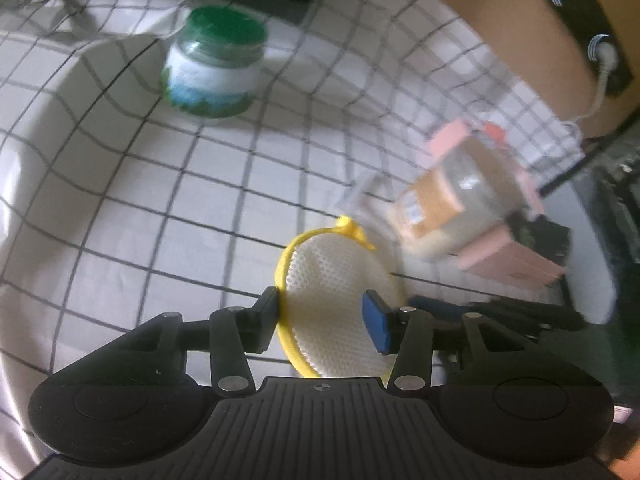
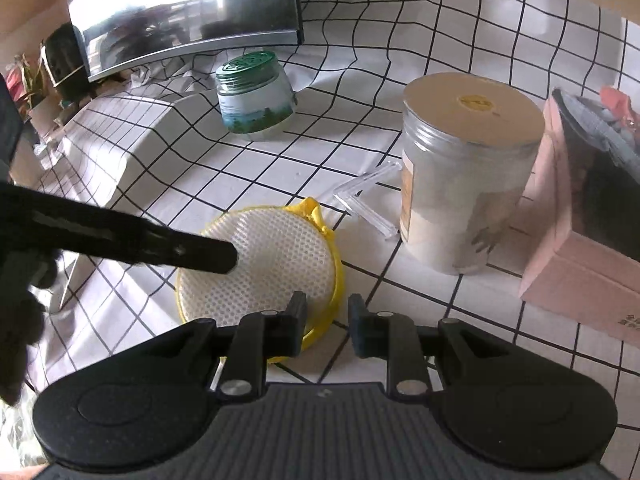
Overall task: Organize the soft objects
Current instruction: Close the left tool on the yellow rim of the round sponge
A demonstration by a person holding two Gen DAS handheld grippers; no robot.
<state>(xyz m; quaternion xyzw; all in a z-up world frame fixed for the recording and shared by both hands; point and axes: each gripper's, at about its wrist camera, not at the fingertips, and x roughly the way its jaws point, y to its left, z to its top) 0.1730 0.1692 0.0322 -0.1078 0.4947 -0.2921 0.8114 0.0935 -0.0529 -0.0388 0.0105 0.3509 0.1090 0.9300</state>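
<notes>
Left wrist view only: blurred by motion; a wall socket with a white plug (image 1: 606, 56) at upper right, which the other view lacks.
Right wrist view only: sharp; a shiny monitor (image 2: 188, 8) at the back, a clear plastic angle piece (image 2: 364, 196) on the cloth, and the left gripper's black finger seen from outside.
Pad: round white mesh pad (image 2: 260, 264) with a yellow rim, lying on the black-gridded white cloth (image 2: 440, 60), near the tan-lidded jar (image 2: 464, 172).
Pad direction: being round, it has no long axis; its yellow loop (image 2: 316, 210) points away from the right camera, toward the angle piece.
Left gripper (image 1: 326, 320): jaws spread apart, one finger at the pad's yellow rim, the blue-padded finger over the mesh; in the right view a fingertip (image 2: 224, 258) lies on the mesh. Not squeezing it.
Right gripper (image 2: 327, 328): jaws parted with a gap, nothing between them; left finger over the pad's near edge.
Green-lidded jar (image 1: 216, 64): upright, farther back, well apart from the pad.
Pink box (image 2: 580, 220): just beside the tan-lidded jar, on its right.
</notes>
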